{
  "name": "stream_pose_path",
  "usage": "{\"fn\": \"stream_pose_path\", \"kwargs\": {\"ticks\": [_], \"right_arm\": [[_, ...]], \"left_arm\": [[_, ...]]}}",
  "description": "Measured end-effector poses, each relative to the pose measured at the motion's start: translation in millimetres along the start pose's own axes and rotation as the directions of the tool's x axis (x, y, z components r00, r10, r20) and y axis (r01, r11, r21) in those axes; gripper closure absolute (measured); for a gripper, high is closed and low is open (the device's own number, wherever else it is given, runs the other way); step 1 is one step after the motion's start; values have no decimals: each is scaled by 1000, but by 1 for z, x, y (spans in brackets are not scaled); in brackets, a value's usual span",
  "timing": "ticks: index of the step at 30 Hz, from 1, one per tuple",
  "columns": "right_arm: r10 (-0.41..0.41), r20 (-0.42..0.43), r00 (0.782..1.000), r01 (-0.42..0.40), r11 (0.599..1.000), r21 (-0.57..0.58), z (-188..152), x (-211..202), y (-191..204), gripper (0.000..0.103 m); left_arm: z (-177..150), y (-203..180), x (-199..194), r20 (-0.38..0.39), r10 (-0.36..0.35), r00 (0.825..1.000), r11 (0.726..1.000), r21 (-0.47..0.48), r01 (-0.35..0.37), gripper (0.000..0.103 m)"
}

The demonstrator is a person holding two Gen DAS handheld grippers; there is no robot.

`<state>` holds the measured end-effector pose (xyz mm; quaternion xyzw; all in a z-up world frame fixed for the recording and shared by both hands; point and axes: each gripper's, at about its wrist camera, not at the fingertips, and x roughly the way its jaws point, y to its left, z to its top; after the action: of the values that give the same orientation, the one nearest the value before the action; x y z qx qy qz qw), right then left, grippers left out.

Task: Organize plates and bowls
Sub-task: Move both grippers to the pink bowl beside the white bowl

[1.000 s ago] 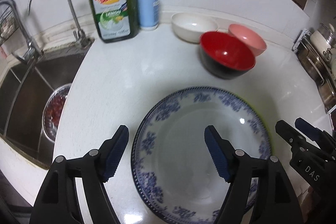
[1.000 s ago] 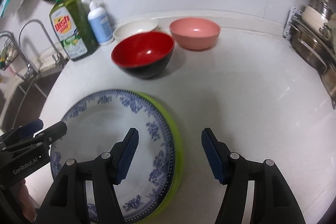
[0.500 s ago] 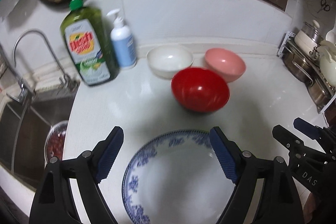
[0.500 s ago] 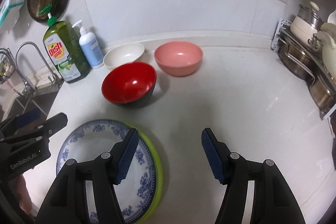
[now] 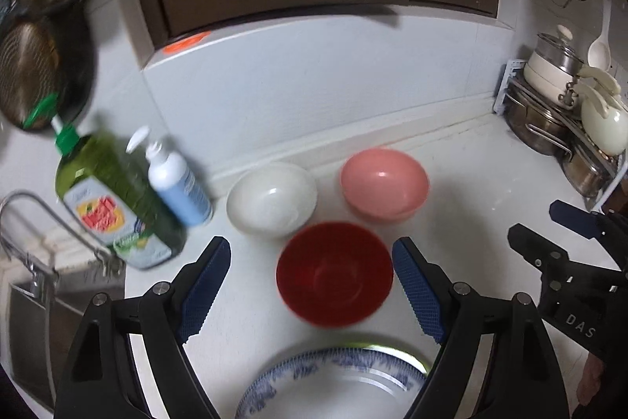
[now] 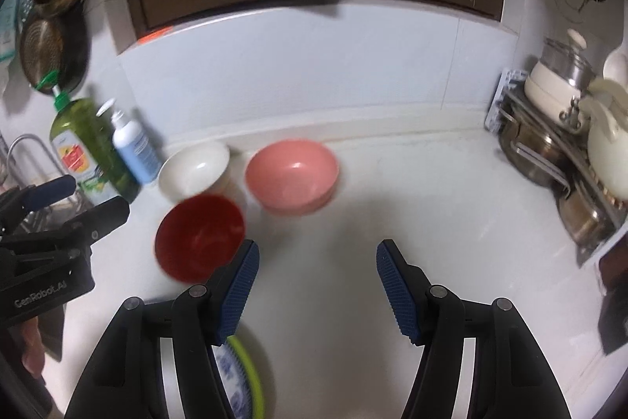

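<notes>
The white counter [image 5: 463, 222] fills both my views, with the tiled wall and dark window frames beyond it. Only my left view shows the sink [image 5: 27, 317] at far left under the tap [image 5: 35, 211]; my right view shows more of the pot rack [image 6: 557, 152] at far right. Near me lies the blue plate [image 5: 333, 387] on a green plate [image 6: 251, 376]: my left view shows its far rim broadly, my right view only a sliver beside the left finger. The red bowl [image 5: 334, 271] sits just beyond the plates, framed between my left gripper's [image 5: 310, 287] fingers, though not touched. Behind it stand the pink bowl [image 6: 291, 176] and the white bowl [image 5: 271, 198], near each other. Left of them are the green bottle [image 5: 114, 203] and the blue bottle [image 5: 176, 179]. Both my left gripper and right gripper [image 6: 317, 291] hang spread wide, empty.
</notes>
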<state>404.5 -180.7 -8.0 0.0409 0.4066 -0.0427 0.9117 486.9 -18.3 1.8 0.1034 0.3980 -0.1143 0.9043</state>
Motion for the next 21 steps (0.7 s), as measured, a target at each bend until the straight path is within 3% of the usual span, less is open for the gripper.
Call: {"fn": "stream_pose_path", "kwargs": {"ticks": [11, 21], "right_arm": [[-11, -40, 999, 13, 999, 43, 60, 42, -20, 40], [-10, -166, 986, 28, 994, 110, 82, 123, -31, 40]], "left_arm": [[70, -14, 67, -69, -76, 995, 993, 85, 81, 20], [92, -20, 162, -206, -139, 969, 982, 94, 161, 35]]}}
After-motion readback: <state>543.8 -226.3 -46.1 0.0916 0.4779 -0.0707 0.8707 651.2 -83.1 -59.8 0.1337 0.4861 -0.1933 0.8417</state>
